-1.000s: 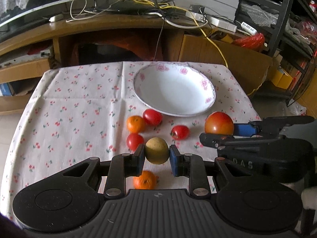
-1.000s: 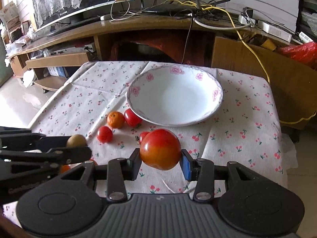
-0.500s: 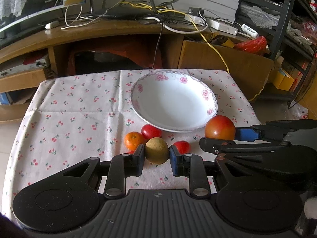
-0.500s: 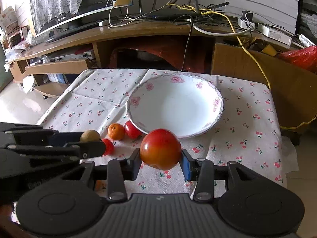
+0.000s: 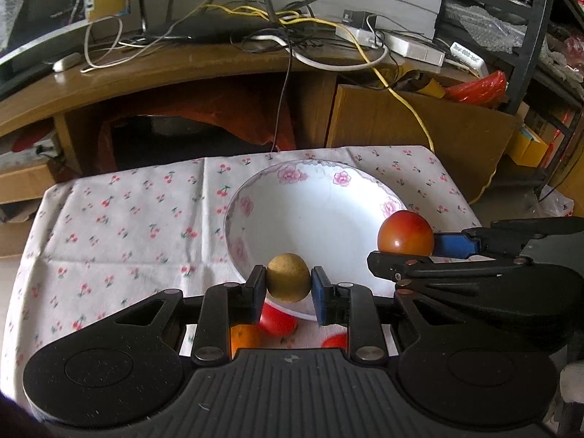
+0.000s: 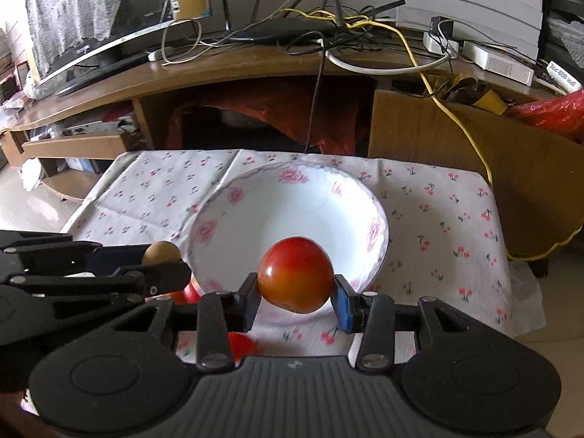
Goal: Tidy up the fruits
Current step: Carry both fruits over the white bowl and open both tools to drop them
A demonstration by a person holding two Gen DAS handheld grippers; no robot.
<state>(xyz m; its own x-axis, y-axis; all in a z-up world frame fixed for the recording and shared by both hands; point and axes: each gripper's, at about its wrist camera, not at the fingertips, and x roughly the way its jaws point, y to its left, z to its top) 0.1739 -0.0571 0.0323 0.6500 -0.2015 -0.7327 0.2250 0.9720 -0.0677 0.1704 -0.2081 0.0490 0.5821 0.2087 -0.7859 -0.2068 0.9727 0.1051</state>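
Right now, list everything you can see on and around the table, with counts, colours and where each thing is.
Round white bowl with pink flowers: one, empty, on the cloth.
Cherry-print white tablecloth: one, covering the table.
Small red tomatoes: at least two, on the cloth beneath the left gripper.
Small orange fruit: one, beside them.
Yellow cable: one, trailing off the wooden desk behind.
Brownish-yellow round fruit: one, between the left gripper fingers.
Large red-orange tomato: one, in the right gripper.

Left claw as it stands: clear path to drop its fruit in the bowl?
Probably yes. The left claw grips the brown fruit at the empty bowl's near rim; the right claw sits off to the side.
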